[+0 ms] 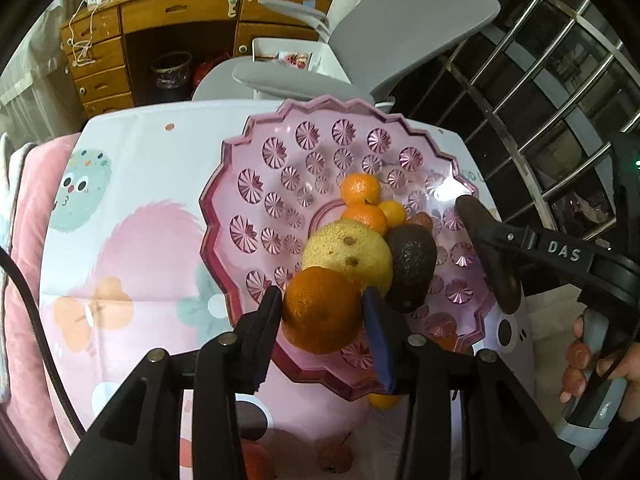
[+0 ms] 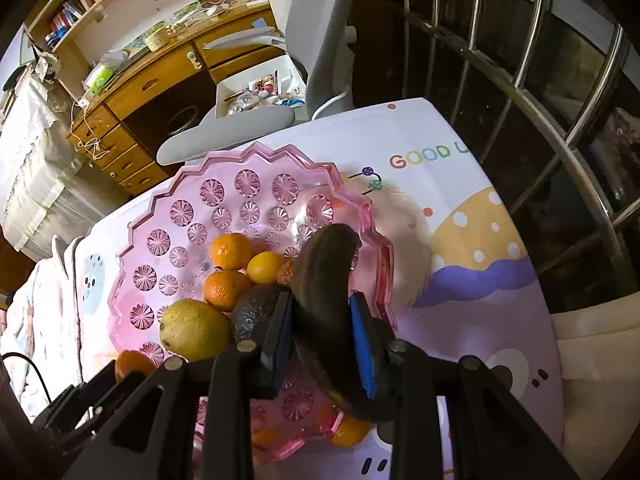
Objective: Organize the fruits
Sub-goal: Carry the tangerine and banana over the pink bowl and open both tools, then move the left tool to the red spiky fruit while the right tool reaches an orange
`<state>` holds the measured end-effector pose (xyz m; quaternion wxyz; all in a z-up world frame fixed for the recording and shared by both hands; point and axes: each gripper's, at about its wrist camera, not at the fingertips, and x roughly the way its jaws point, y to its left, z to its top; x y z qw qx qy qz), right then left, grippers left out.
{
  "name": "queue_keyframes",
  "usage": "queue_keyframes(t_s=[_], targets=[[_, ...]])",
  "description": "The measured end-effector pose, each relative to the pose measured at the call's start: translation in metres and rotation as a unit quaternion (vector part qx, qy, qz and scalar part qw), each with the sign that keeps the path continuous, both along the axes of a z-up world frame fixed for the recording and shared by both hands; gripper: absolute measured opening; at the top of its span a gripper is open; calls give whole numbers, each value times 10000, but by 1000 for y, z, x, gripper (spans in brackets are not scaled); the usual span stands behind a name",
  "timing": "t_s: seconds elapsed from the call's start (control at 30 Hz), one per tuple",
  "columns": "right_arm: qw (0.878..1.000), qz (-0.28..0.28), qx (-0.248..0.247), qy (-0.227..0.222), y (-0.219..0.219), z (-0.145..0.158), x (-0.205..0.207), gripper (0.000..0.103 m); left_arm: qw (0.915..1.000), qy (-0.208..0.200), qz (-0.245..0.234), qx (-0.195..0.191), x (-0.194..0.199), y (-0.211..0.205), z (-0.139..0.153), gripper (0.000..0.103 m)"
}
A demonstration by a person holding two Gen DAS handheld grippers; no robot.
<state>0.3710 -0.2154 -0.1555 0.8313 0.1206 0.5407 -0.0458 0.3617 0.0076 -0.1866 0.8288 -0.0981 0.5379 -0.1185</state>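
A pink faceted plate (image 1: 240, 148) (image 2: 168, 196) holds tangerines (image 1: 360, 189) (image 2: 230, 250), a yellow lemon (image 1: 348, 256) (image 2: 194, 330) and a dark avocado (image 1: 412, 268) (image 2: 252, 312). My left gripper (image 1: 324, 308) is over the plate's near rim. A large orange (image 1: 320, 320) (image 2: 134, 362) sits between its fingers, and both pads touch its sides. My right gripper (image 2: 320, 312) (image 1: 508, 256) is shut on a dark brown banana (image 2: 324, 272) (image 1: 476, 220). It holds the banana above the plate's right side, with the tip pointing over the fruit.
The plate rests on a table with a cartoon-print cloth (image 1: 132, 184) (image 2: 460, 280). A small orange (image 1: 384, 400) (image 2: 350, 432) lies by the plate's near edge. A grey chair (image 1: 400, 20) stands behind the table and a metal railing (image 2: 540, 120) runs along the right. A person's hand (image 1: 580, 360) grips the right handle.
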Motion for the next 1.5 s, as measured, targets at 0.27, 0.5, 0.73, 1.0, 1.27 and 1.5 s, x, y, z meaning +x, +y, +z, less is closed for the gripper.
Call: queue_keyframes(t_s=[0.27,0.5,0.73,1.0,1.27,1.5], targets=[[9995,-286,134,-83,-12,8,-9,50,9999,-141,54,-41,-9,2,10,65],[9980,-432,464,-72,-25,11,-25,50,9995,-277,152,13,-24,6,23,71],[9969,-446,643,-10,-35,13,-47,56,9990,-213,380,137,-49,14,29,80],[9983,-194,539,94,-43,5,-71,58,9986,-46,521,118,-81,18,30,83],[9979,565,274,173,-36,-7,-92,58,9967,260,760,-63,-112,17,13,83],[9911,1319,114,125,-23,-20,-108,58,9931,460,1073,-103,-133,12,0,83]])
